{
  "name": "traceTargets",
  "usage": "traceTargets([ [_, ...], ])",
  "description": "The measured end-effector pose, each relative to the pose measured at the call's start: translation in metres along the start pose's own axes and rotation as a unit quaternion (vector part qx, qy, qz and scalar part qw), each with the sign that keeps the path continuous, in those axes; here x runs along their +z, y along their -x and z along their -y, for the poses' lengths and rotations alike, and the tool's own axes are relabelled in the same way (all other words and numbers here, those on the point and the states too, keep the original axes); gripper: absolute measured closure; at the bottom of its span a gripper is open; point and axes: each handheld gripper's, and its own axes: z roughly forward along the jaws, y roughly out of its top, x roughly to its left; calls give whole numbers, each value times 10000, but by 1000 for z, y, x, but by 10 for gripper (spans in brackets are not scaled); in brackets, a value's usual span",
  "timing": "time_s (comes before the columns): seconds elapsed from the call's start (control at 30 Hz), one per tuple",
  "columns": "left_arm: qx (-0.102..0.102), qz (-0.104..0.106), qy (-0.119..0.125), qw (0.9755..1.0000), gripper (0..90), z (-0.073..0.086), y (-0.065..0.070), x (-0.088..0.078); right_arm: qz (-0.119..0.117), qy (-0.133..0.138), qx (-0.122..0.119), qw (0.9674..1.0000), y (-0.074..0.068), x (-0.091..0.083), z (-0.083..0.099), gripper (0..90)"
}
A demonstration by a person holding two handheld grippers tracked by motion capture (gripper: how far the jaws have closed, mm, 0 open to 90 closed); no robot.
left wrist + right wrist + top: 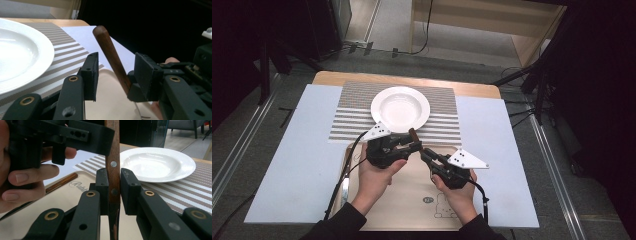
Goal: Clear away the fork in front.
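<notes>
We see the right gripper point(114, 185) with its jaws clamped on a wooden handle point(113, 165) studded with metal rivets, which it holds above the beige tray point(412, 192), just in front of the white plate point(400, 108) on the striped placemat point(349, 117). The left gripper point(116, 72) stands with its jaws apart around the handle's rounded upper end, one pad beside the wood and the other clear of it. A second wooden-handled utensil point(61, 183) lies on the tray.

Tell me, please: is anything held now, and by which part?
The right gripper is shut on a wooden handle, gripping it around its riveted middle. The left gripper has jaws on either side of that handle, not yet pressing.
</notes>
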Motion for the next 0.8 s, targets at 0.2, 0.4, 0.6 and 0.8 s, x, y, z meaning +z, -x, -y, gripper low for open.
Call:
traceTargets([
  [0.2, -140, -63, -46, 9999, 570, 1, 0, 0, 32, 14, -134, 9999, -6, 1, 0, 763],
  [0.4, -240, 168, -92, 9995, 627, 3, -2, -1, 97, 48, -181, 9998, -11, 2, 1, 763],
  [0.6, -387, 383, -122, 9984, 769, 3, -4, -2, 124, 51, -254, 9996, -16, 4, 1, 762],
  [0.8, -420, 383, -83, 9983, 788, 1, -7, -6, -46, 196, -95, 9998, -13, 7, 3, 603],
])
